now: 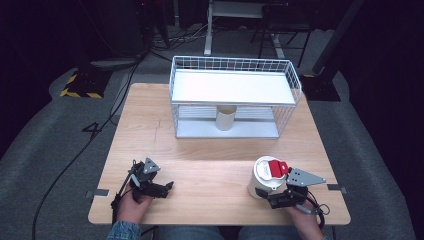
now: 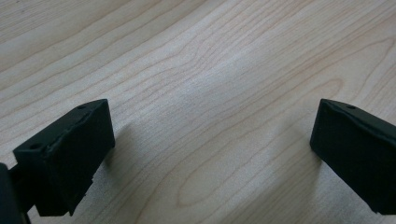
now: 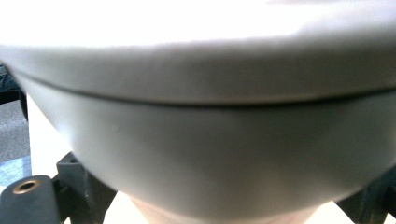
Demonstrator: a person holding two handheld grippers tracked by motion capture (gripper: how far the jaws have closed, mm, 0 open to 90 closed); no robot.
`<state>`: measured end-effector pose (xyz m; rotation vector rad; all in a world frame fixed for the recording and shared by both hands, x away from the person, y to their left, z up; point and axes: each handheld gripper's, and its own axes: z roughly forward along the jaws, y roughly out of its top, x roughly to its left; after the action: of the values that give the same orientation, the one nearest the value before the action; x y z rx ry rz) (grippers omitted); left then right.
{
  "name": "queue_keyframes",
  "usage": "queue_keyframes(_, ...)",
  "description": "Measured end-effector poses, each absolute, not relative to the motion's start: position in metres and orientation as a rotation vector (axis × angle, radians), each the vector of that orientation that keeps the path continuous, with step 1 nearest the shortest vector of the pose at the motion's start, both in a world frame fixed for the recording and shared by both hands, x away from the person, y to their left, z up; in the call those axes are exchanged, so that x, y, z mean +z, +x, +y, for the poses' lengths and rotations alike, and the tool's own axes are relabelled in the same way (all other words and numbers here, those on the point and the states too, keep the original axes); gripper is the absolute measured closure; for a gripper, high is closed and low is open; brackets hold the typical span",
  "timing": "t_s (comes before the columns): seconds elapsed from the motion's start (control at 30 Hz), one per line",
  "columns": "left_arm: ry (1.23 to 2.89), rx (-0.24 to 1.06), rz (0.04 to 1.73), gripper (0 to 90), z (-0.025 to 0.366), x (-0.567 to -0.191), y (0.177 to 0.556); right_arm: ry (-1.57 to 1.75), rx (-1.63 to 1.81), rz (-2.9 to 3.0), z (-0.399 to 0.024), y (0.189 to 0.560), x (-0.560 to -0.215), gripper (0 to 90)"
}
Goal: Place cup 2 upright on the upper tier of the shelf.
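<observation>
Right gripper (image 1: 272,196) clamps cup (image 1: 265,176) at table's 5 o'clock; left gripper (image 1: 167,188) wide, empty, at 7. Step: grasp made. Next, probably: lift straight, carry toward rack (image 1: 235,80) at 12.

A white cup (image 1: 263,181) wears a white lid with a red patch, gripped by the black right gripper (image 1: 278,198). Pale wood grain streaks the table (image 1: 210,165); the wire basket (image 1: 235,95) is white, sheltering a cream cup (image 1: 225,118).
</observation>
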<state>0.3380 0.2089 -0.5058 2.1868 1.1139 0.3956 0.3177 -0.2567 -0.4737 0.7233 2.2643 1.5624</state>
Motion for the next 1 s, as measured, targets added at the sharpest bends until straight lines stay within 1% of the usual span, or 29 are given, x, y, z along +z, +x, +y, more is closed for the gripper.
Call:
queue_keyframes(0.67,2.187,0.397,1.116,0.3,0.209,-0.506,0.338,0.724,1.511,2.249,-0.26,0.328,-0.43,10.4)
queue_keyframes(1.0,2.191,0.392,1.115,0.3,0.209,-0.505,0.339,0.704,1.496,2.242,-0.26,0.337,-0.401,10.4)
